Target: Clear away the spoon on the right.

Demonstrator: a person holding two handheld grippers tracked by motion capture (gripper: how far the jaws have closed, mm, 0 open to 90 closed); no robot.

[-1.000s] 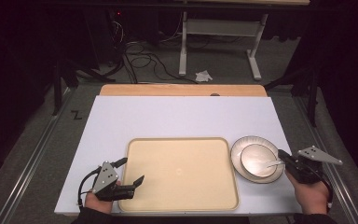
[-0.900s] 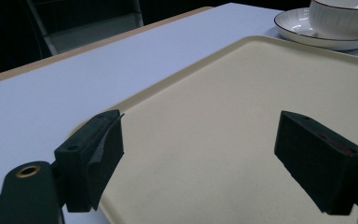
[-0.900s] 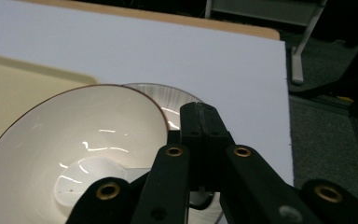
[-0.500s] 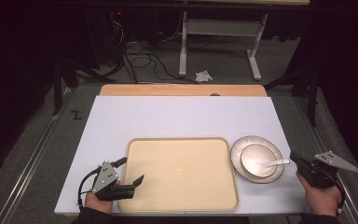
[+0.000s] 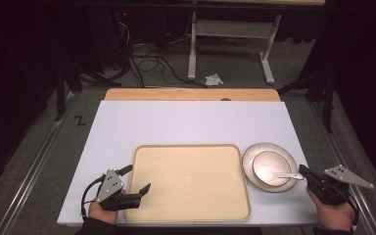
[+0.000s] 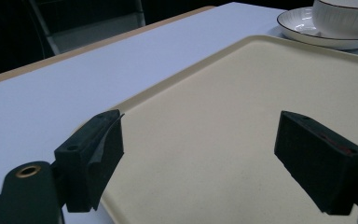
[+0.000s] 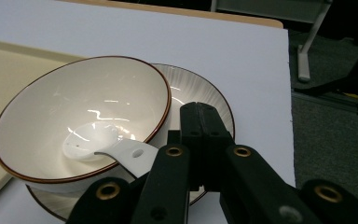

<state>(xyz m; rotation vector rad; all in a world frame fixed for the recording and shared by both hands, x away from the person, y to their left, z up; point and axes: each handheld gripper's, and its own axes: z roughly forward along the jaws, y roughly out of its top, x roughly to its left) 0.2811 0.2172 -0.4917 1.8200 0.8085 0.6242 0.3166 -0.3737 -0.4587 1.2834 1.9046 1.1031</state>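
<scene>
White spoon rests in bowl beside closed right tool.

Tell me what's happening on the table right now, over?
Left hand-held gripper open, jaws straddling the tray edge. Right hand-held gripper shut, empty, beside the plate. Spoon rests in the bowl. Nothing in the way.

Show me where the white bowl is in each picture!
High view: the bowl sits on the plate, right of the tray.
Left gripper view: top right corner, beyond the tray.
Right gripper view: left of centre, a spoon inside.
Shared landmark: the dark-rimmed plate under it.
</scene>
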